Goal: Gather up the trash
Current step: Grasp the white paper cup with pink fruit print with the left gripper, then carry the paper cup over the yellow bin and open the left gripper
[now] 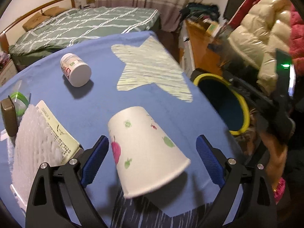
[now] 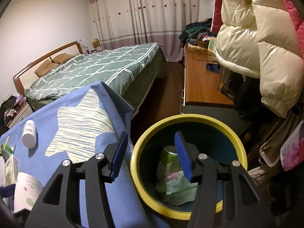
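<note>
A white paper cup with fruit prints lies on its side on the blue tablecloth, between the open fingers of my left gripper; neither pad touches it. A white pill bottle lies on its side further back. The cup and the bottle also show in the right wrist view. My right gripper is open and empty above the edge of a yellow-rimmed bin, which holds a green can and a crumpled wrapper.
White foam wrap, a printed box and a green tape roll crowd the table's left. The bin stands beside the table's right edge. A bed, a wooden desk and hanging jackets surround it.
</note>
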